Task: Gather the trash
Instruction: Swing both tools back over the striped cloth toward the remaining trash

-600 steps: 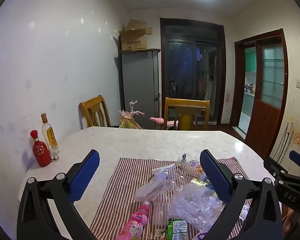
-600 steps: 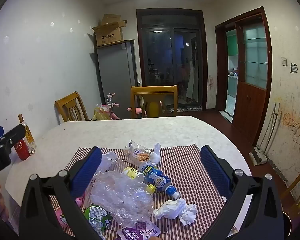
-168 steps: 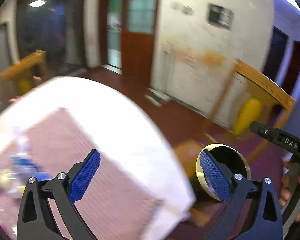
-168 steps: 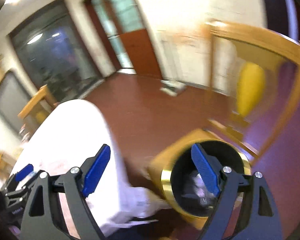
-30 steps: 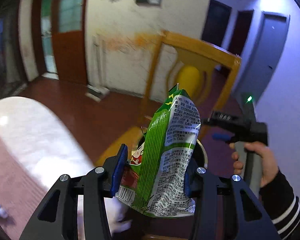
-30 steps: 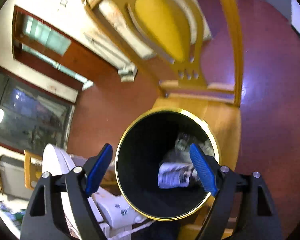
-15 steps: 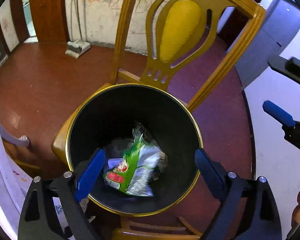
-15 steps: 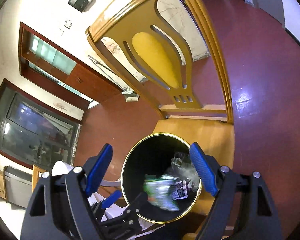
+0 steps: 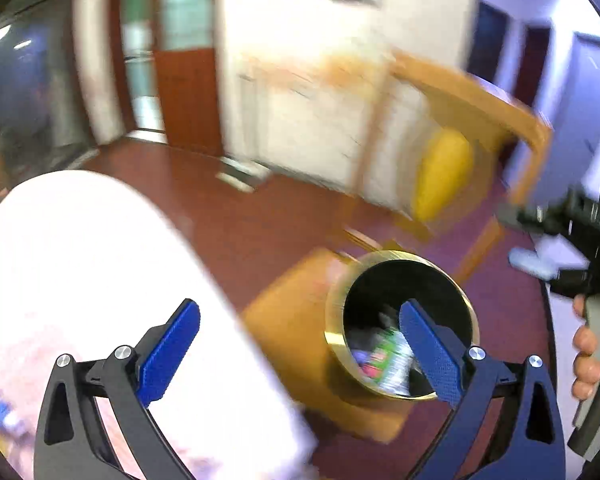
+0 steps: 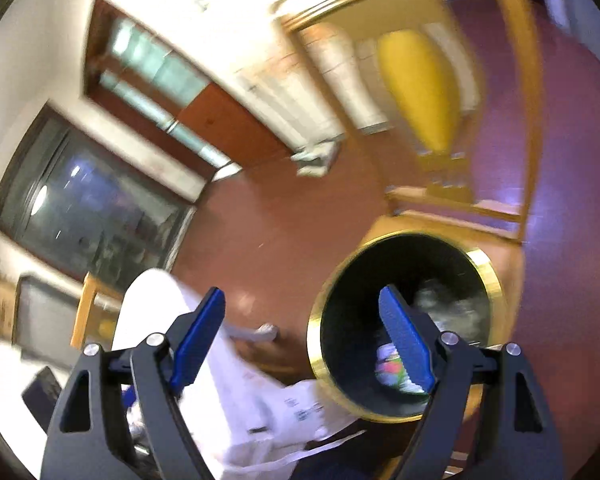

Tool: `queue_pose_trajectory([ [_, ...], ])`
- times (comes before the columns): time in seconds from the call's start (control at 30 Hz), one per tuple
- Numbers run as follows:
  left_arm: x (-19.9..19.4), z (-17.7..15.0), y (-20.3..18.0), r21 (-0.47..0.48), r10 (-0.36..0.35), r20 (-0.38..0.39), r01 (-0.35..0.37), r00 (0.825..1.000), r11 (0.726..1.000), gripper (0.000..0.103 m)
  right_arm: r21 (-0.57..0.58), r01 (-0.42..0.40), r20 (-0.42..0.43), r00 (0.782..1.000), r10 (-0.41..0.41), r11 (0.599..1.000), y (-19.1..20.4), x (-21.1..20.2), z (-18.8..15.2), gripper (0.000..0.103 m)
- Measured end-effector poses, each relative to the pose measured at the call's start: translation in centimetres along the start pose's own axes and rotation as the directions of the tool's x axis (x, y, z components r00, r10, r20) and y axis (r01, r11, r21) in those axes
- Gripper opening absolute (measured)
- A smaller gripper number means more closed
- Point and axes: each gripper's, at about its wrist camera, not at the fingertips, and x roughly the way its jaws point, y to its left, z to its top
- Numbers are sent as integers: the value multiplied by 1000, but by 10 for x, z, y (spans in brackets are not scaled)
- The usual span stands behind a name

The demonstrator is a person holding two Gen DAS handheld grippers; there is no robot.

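Note:
A black bin with a gold rim (image 9: 334, 320) stands on a wooden chair seat (image 9: 284, 320). The green snack bag (image 9: 388, 350) lies inside it among other wrappers. My left gripper (image 9: 298, 312) hangs over the gap between the table and the bin. Its jaws are opening and nothing is between them. In the right wrist view the bin's rim (image 10: 314, 344) is at lower right, with crumpled trash (image 10: 392, 364) inside. My right gripper (image 10: 300, 296) is open and empty above the bin's left side. It also shows at the left wrist view's right edge, held by a hand (image 9: 588, 360).
The white table (image 9: 80, 260) fills the lower left, its edge close to the bin. A white plastic bag (image 10: 292, 408) hangs at that edge. The chair's back with a yellow panel (image 9: 444, 172) rises behind the bin. Red-brown floor (image 10: 280, 220) lies beyond. Both views are blurred.
My left gripper let go of the green snack bag, which fell into the bin, then opened wide and swung back towards the table. My right gripper rose and tilted away from the bin.

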Motion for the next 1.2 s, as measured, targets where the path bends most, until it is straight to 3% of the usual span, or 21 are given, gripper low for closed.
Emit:
queue_pose_trajectory([
  [0.1,-61,-5,63,-134,125,102,-111,987,985,97,-107,-106,-73,993,98,989,65,20,-22,80],
  [0.2,-127,-22,119,-232,317,158,-277,935,932,97,-204,-204,-143,974,177,958,126,30,-45,80],
  [0.27,-166,-36,145,-278,440,177,-384,881,881,97,-280,-280,-197,953,231,918,174,34,-67,80],
  [0.3,-194,-46,161,-313,518,178,-451,836,836,97,-307,-312,-218,943,253,899,194,34,-77,80],
  [0.37,-226,-58,177,-360,596,184,-511,781,781,97,-362,-384,-263,916,302,849,237,33,-100,80],
  [0.4,-251,-67,186,-396,647,185,-547,739,738,97,-394,-423,-288,900,327,816,261,30,-114,80],
  [0.47,-283,-81,195,-433,711,178,-595,680,677,97,-437,-468,-312,880,358,768,292,21,-132,80],
  [0.5,-304,-91,200,-450,759,161,-637,631,625,97,-459,-487,-321,871,372,743,306,16,-142,81],
  [0.53,-317,-96,205,-458,787,147,-664,599,591,97,-487,-508,-328,860,390,711,323,9,-153,83],
  [0.63,-353,-119,212,-483,852,113,-721,512,497,97,-568,-534,-323,844,428,626,358,-14,-183,84],
  [0.67,-358,-121,215,-493,860,107,-724,500,482,97,-593,-536,-320,841,435,600,367,-21,-191,84],
  [0.7,-367,-127,220,-509,864,102,-720,494,472,97,-610,-538,-319,839,440,582,373,-25,-197,85],
  [0.77,-379,-137,228,-538,855,99,-695,509,476,97,-645,-544,-332,832,445,536,384,-33,-214,85],
  [0.83,-384,-145,235,-562,845,92,-673,527,481,97,-656,-553,-353,826,439,514,397,-34,-225,85],
  [1.0,-381,-162,249,-565,839,63,-674,540,476,97,-671,-551,-378,830,410,497,403,-31,-240,85],
  [1.2,-379,-165,267,-599,804,76,-617,590,510,97,-656,-593,-493,805,330,467,453,24,-256,86],
])
